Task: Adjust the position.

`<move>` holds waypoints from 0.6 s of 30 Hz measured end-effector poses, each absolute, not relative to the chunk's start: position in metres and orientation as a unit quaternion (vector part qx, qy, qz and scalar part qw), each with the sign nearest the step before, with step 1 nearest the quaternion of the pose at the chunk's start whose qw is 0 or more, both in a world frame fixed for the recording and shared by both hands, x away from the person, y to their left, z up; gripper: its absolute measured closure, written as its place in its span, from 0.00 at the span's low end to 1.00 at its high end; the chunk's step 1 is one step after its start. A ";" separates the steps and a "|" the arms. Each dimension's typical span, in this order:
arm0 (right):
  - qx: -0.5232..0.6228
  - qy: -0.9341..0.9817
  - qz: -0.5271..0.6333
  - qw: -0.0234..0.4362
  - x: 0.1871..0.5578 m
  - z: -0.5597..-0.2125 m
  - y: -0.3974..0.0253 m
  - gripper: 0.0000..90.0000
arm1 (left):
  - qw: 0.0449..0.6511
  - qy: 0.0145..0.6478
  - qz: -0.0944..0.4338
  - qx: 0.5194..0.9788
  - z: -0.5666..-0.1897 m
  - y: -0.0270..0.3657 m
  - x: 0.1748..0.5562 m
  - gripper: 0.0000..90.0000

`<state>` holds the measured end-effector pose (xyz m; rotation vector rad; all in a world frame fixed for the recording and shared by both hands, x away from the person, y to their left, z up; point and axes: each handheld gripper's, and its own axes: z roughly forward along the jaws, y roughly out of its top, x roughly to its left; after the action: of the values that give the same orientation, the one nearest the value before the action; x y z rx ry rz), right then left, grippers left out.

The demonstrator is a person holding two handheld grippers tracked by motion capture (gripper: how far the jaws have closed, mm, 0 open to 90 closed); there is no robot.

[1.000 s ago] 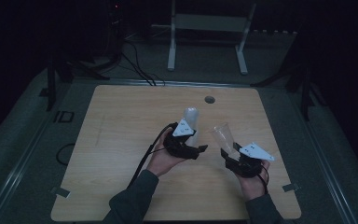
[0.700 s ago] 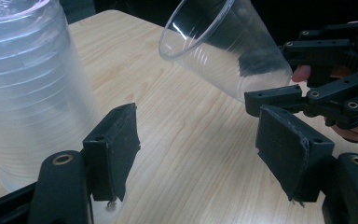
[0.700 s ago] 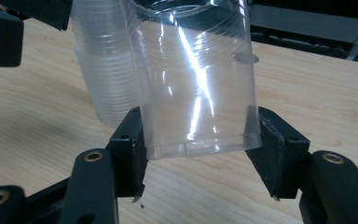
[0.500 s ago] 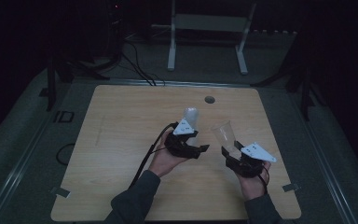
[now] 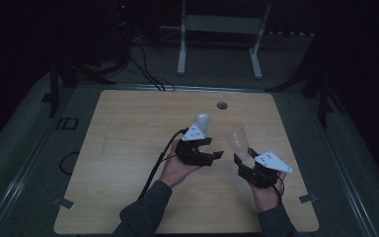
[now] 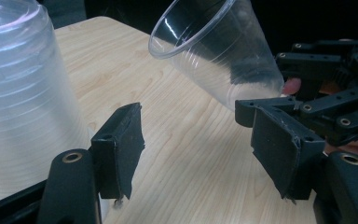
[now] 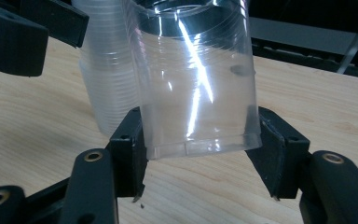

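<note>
A stack of clear plastic cups (image 5: 202,121) stands upside down on the wooden table (image 5: 128,143). In the left gripper view the stack (image 6: 23,93) sits outside the left jaw, not between the jaws. My left gripper (image 5: 211,148) (image 6: 196,126) is open over bare wood. A single clear cup (image 5: 236,140) (image 7: 196,79) is tilted in the air, and my right gripper (image 5: 245,157) (image 7: 198,140) is shut on its base. That cup (image 6: 214,51) hangs just right of the stack, mouth toward it. The stack (image 7: 105,70) stands right behind the held cup.
A round cable hole (image 5: 221,105) lies near the table's far edge. A white metal frame (image 5: 222,29) stands on the floor beyond the table. The left gripper's cable (image 5: 155,170) trails back along the forearm. Bare wood spreads to the left.
Almost nothing differs. The right gripper with its cup has edged slightly left toward the stack; the left gripper and the stack stay put.
</note>
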<state>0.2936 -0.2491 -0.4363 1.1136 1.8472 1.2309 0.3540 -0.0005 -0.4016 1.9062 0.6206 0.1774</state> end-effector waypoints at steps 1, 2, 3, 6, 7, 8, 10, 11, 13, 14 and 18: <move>0.426 0.702 0.470 0.324 0.293 -0.436 -0.249 0.47 | 0.538 0.263 0.073 0.798 -0.401 0.000 0.354 0.38; 0.427 0.700 0.472 0.325 0.293 -0.436 -0.249 0.47 | 0.540 0.266 0.071 0.796 -0.401 0.000 0.355 0.38; 0.429 0.698 0.473 0.325 0.293 -0.436 -0.249 0.47 | 0.541 0.267 0.070 0.794 -0.401 0.000 0.355 0.38; 0.429 0.695 0.474 0.328 0.293 -0.435 -0.250 0.47 | 0.546 0.271 0.067 0.790 -0.399 0.001 0.356 0.38; 0.430 0.693 0.476 0.329 0.292 -0.435 -0.250 0.47 | 0.548 0.273 0.067 0.788 -0.399 0.001 0.356 0.38; 0.430 0.692 0.477 0.330 0.292 -0.435 -0.250 0.47 | 0.550 0.274 0.065 0.786 -0.399 0.001 0.356 0.38; 0.431 0.690 0.478 0.332 0.292 -0.434 -0.250 0.47 | 0.552 0.278 0.065 0.784 -0.398 0.001 0.357 0.38; 0.431 0.689 0.479 0.332 0.292 -0.434 -0.250 0.47 | 0.553 0.281 0.063 0.782 -0.398 0.001 0.357 0.38; 0.431 0.688 0.480 0.333 0.292 -0.434 -0.249 0.47 | 0.556 0.283 0.060 0.779 -0.397 0.001 0.358 0.38; 0.432 0.687 0.481 0.333 0.291 -0.434 -0.249 0.47 | 0.557 0.282 0.060 0.779 -0.397 0.001 0.358 0.38; 0.432 0.684 0.484 0.334 0.291 -0.434 -0.248 0.47 | 0.561 0.287 0.061 0.774 -0.397 -0.001 0.359 0.35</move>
<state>0.2913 -0.2479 -0.4343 1.1288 1.7860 1.2624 0.3586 -0.0008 -0.3966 1.8232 0.6771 0.1428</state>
